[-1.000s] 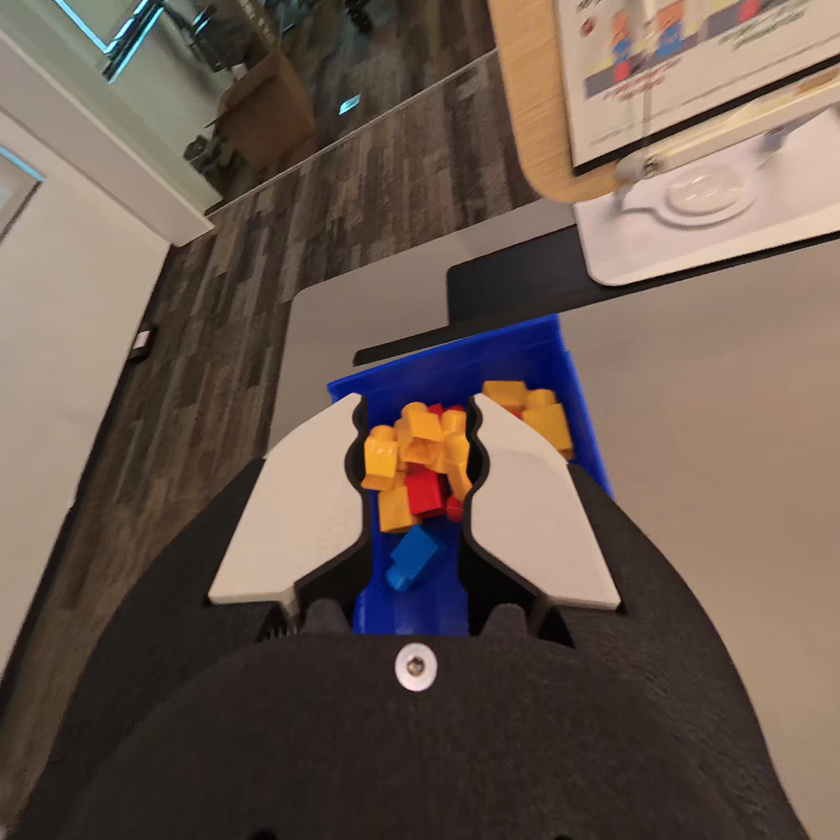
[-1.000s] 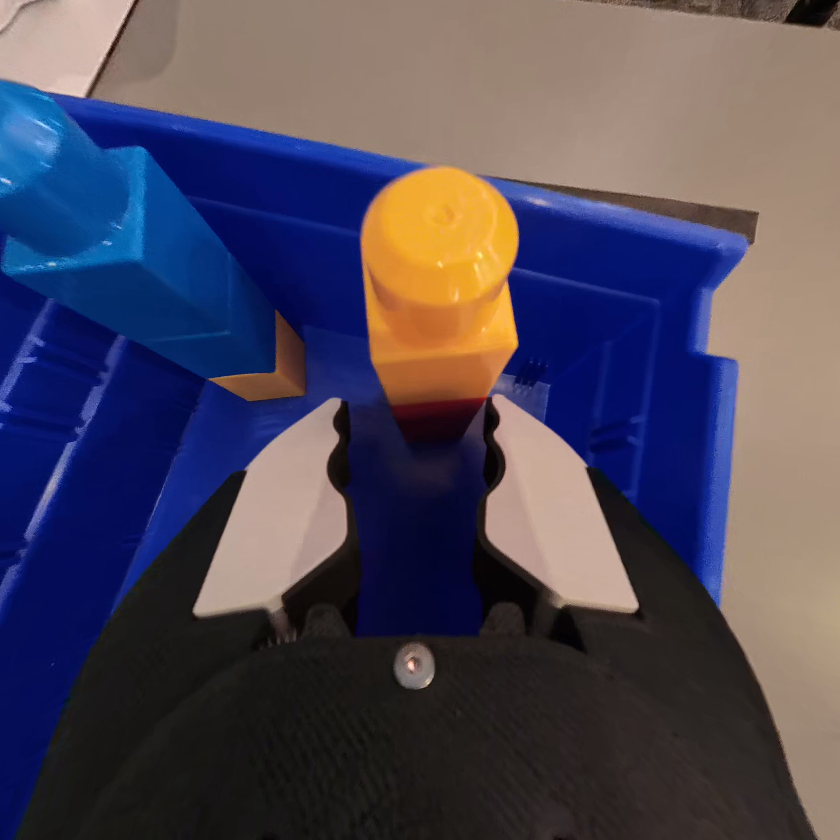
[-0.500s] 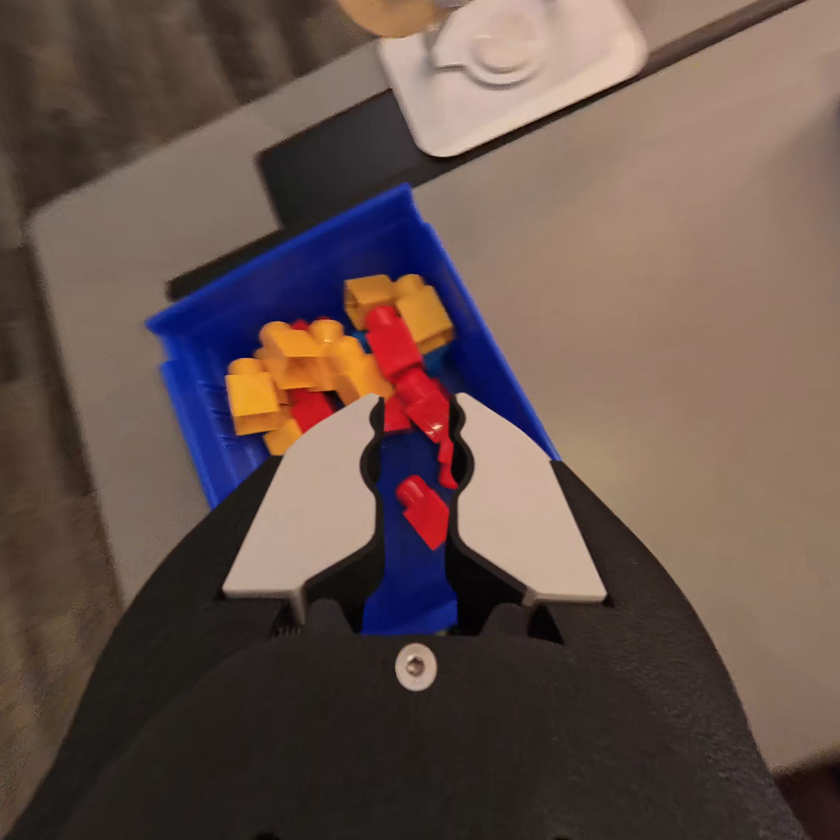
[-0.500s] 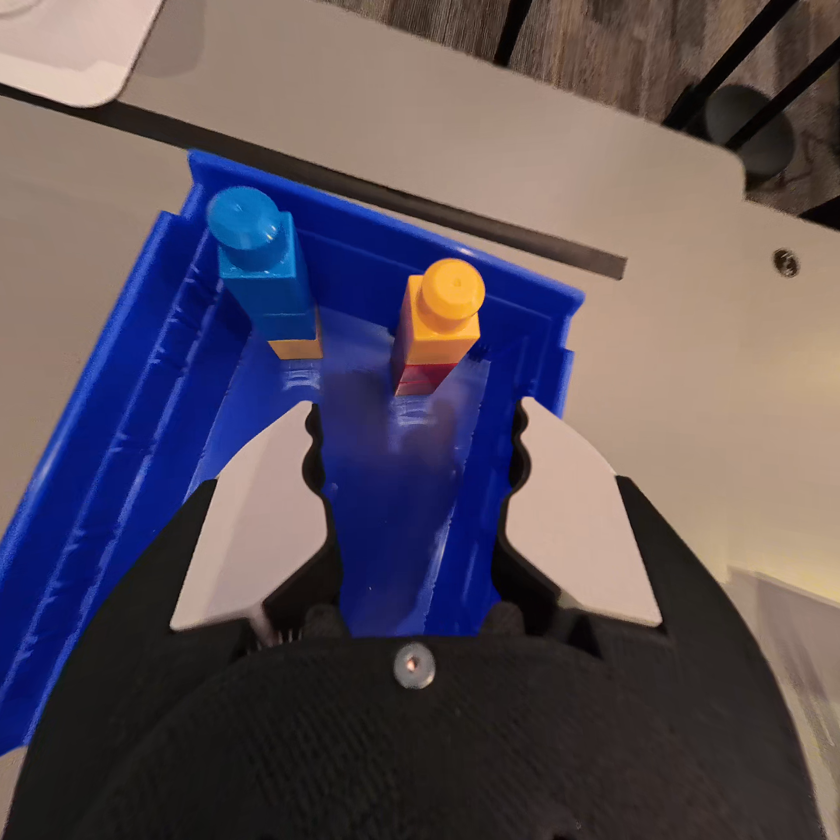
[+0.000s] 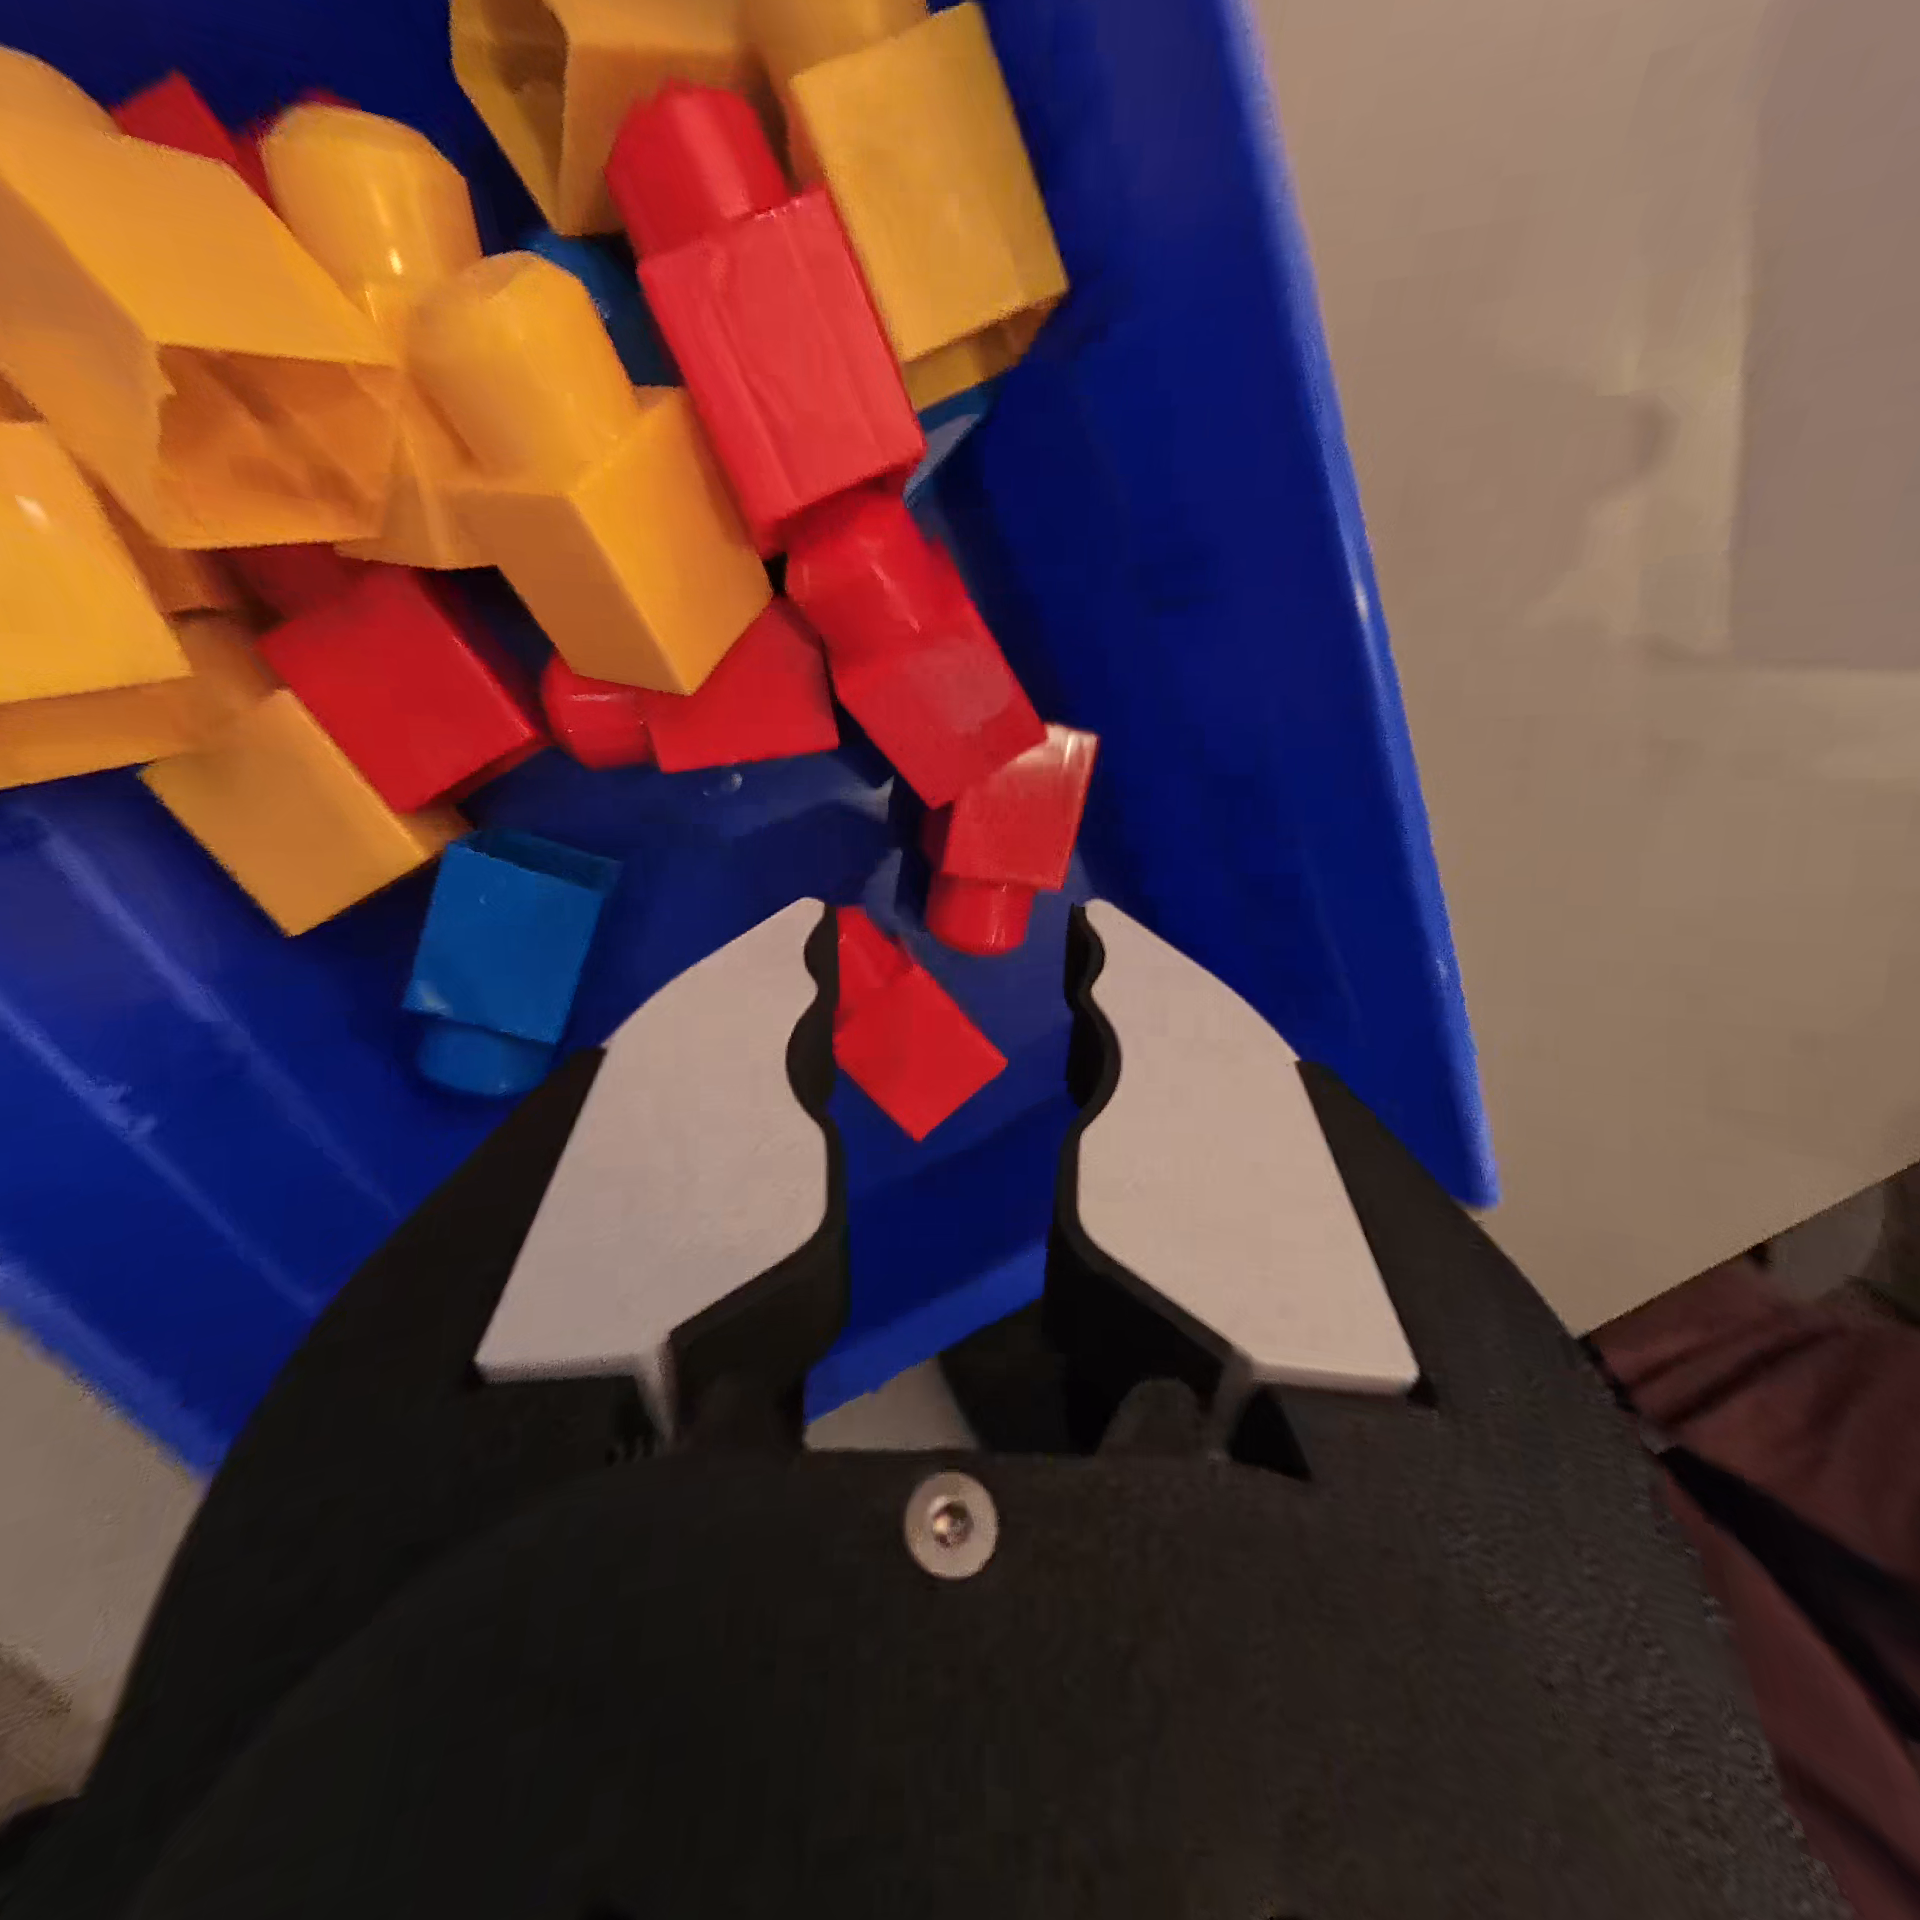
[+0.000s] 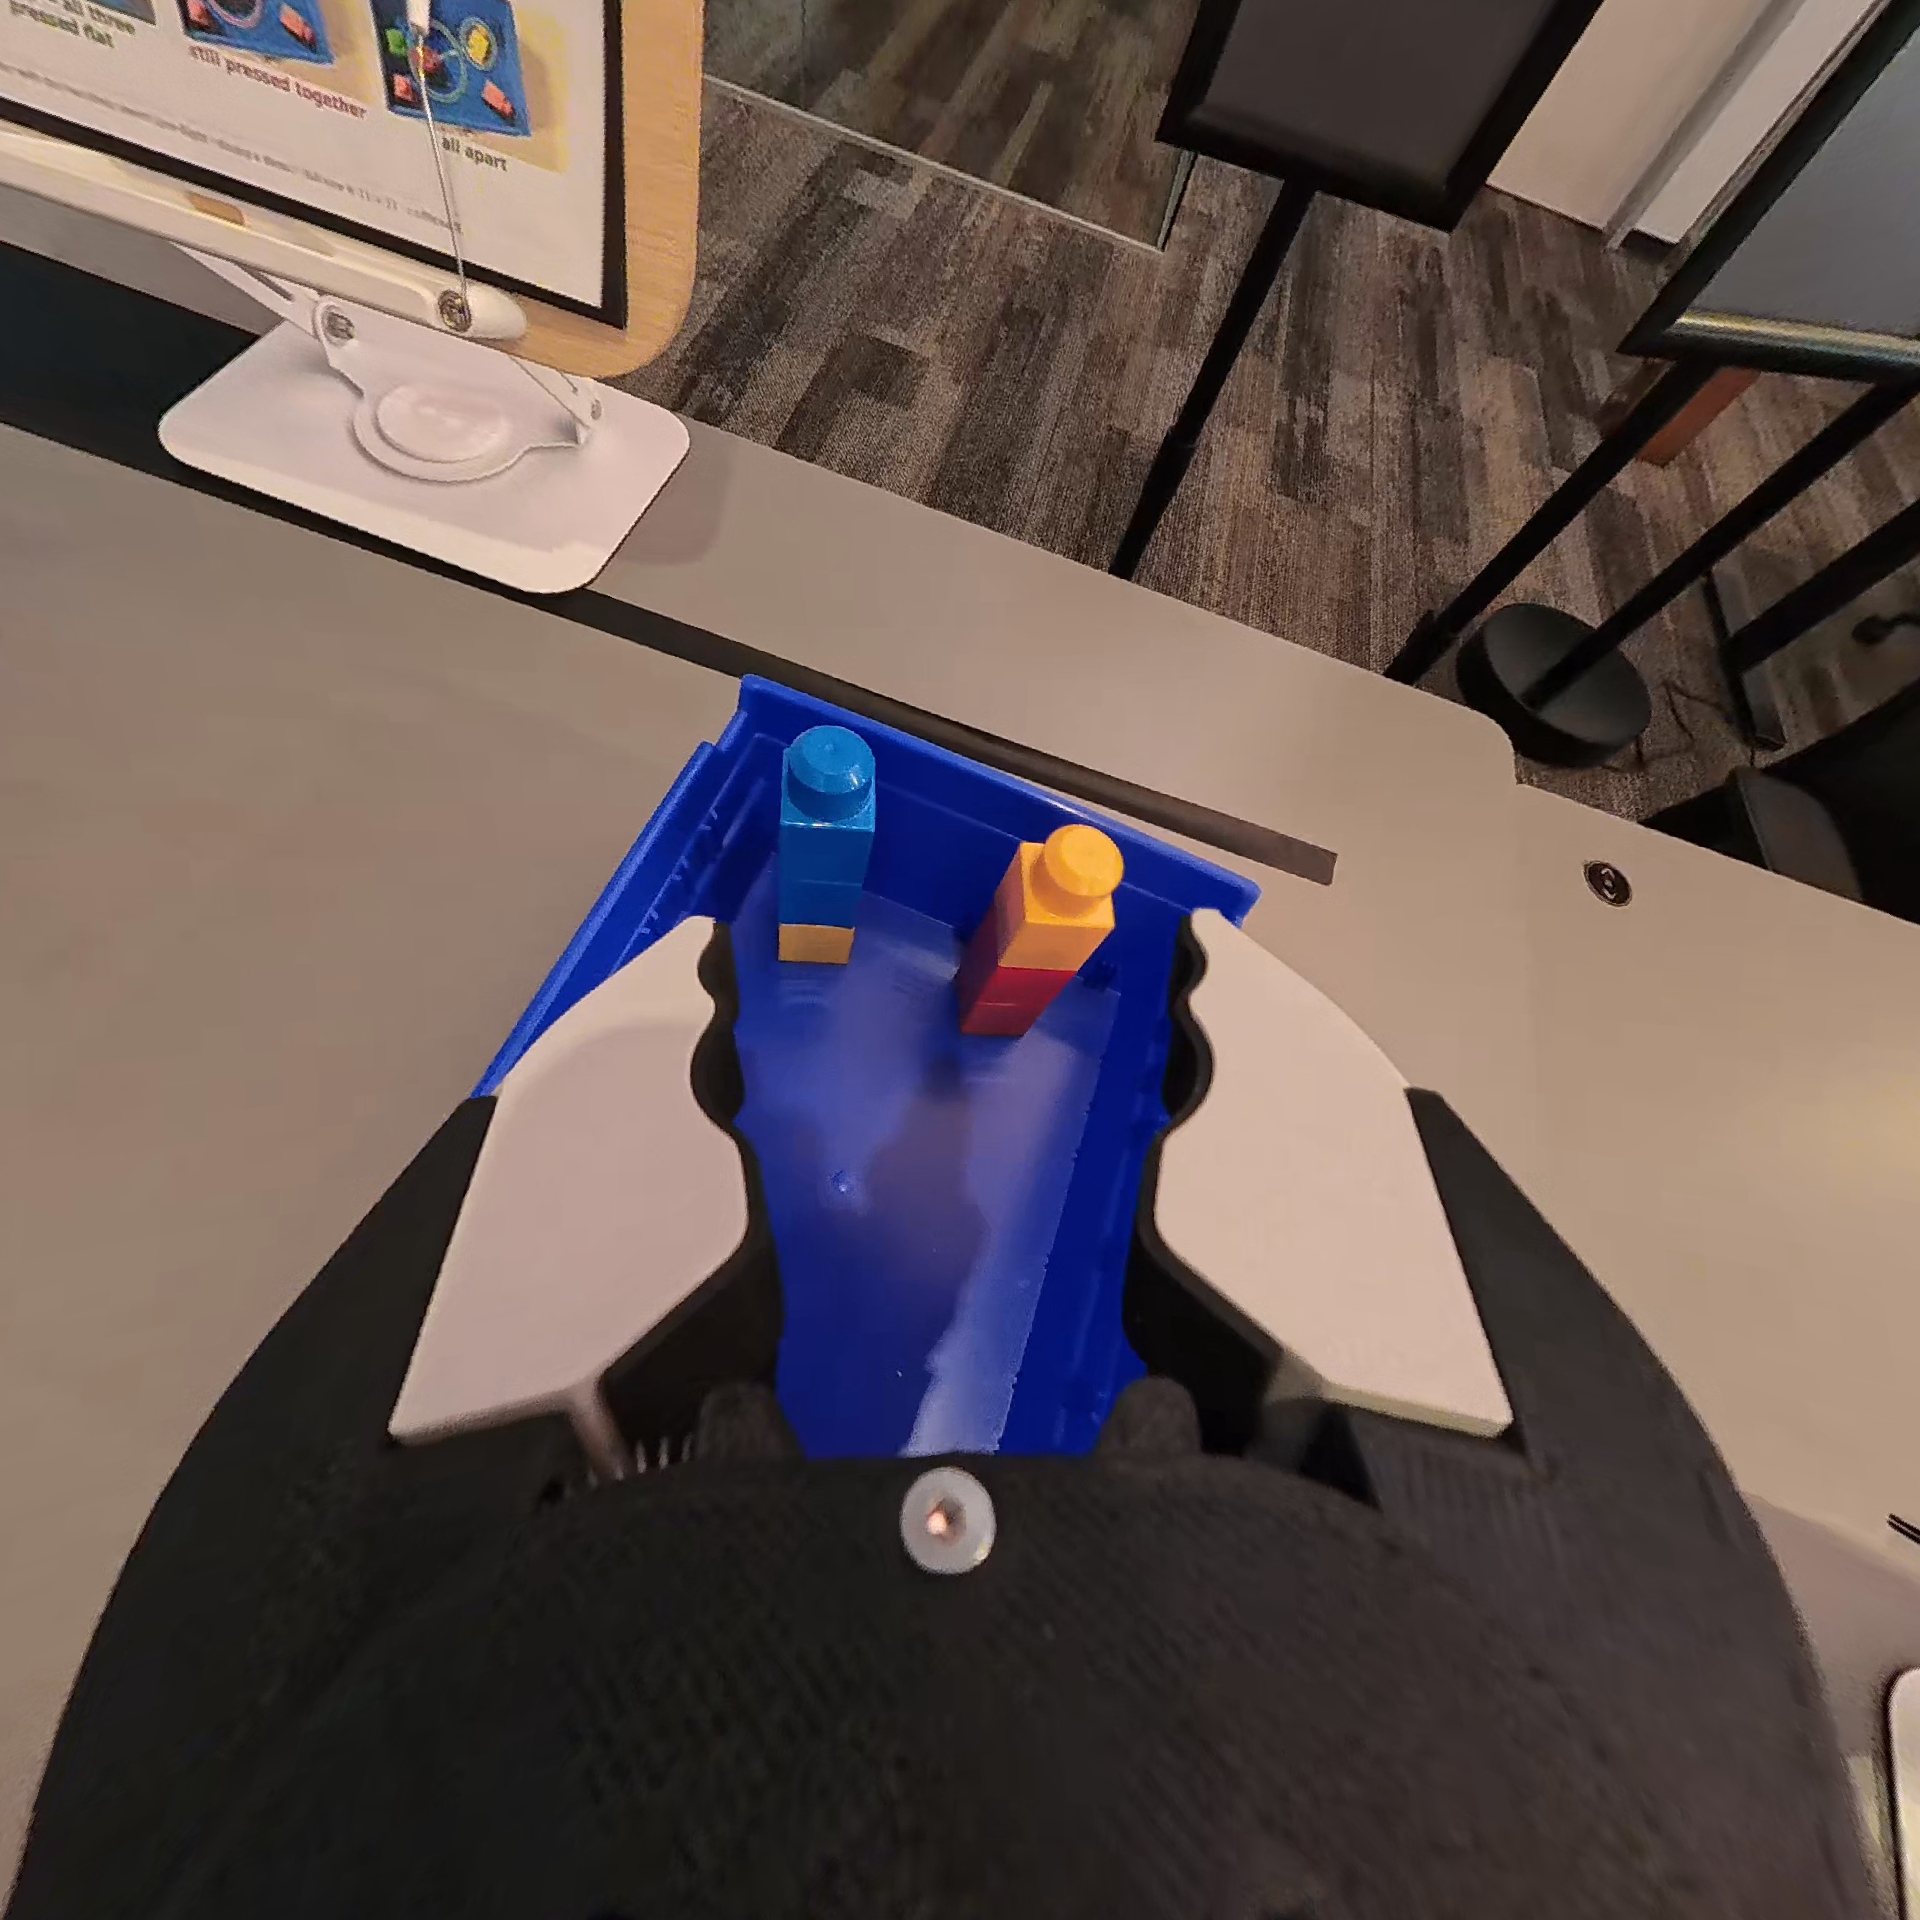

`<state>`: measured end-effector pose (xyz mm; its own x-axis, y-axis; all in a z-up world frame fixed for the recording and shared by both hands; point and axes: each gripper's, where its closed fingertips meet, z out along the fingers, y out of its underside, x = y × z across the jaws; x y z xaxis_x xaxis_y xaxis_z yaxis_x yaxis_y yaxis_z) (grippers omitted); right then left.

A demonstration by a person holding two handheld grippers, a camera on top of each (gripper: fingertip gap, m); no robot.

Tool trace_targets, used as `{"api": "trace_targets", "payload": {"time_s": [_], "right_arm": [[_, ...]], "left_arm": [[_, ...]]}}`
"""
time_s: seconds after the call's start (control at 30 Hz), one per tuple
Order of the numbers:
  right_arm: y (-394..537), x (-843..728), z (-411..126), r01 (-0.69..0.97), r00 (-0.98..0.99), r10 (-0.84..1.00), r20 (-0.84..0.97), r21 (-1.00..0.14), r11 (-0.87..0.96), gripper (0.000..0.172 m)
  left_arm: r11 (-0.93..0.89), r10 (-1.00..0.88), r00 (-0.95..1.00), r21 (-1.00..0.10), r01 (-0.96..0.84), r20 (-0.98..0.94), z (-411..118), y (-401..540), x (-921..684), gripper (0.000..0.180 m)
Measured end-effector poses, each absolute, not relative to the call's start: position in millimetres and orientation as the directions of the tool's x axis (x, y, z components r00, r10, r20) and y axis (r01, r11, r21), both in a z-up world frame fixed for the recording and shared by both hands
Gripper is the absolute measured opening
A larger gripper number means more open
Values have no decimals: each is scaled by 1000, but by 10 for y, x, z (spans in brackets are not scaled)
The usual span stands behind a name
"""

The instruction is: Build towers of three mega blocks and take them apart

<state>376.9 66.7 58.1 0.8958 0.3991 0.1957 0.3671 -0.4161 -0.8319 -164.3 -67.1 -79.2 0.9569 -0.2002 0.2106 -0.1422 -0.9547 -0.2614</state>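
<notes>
In the left wrist view, a blue bin (image 5: pixel 1195 520) holds several loose yellow, red and blue mega blocks. My left gripper (image 5: pixel 948 920) is low inside it and open. A small red block (image 5: pixel 909 1039) lies on the bin floor between the fingers, close to the left finger (image 5: pixel 707 1091), with a clear gap to the right one. Another red block (image 5: pixel 1013 831) lies just past the fingertips. In the right wrist view, my right gripper (image 6: pixel 951 928) is wide open and empty above a second blue bin (image 6: pixel 623 904). In that bin stand a blue-blue-yellow tower (image 6: pixel 824 842) and a yellow-red-red tower (image 6: pixel 1049 925).
A loose blue block (image 5: pixel 499 956) lies left of my left fingers. The bins rest on a grey table (image 6: pixel 260 831). A screen on a white stand (image 6: pixel 416 447) is at the table's back left. The table's far edge and black stand legs (image 6: pixel 1558 675) are beyond. The tips of one gripper are about 60 cm away from the tips of the other.
My left gripper dropped into the bin of loose blocks, down to the red ones. My right gripper opened, let go of the yellow-topped tower and pulled back and up.
</notes>
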Motion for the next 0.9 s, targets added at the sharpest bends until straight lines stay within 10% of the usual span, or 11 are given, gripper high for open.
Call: {"api": "trace_targets", "payload": {"time_s": [0.9], "right_arm": [[673, 3578, 486, 497, 844, 437, 312, -761, -417, 82]], "left_arm": [[-977, -109, 993, -191, -100, 38, -1094, -339, -1645, 36]]}}
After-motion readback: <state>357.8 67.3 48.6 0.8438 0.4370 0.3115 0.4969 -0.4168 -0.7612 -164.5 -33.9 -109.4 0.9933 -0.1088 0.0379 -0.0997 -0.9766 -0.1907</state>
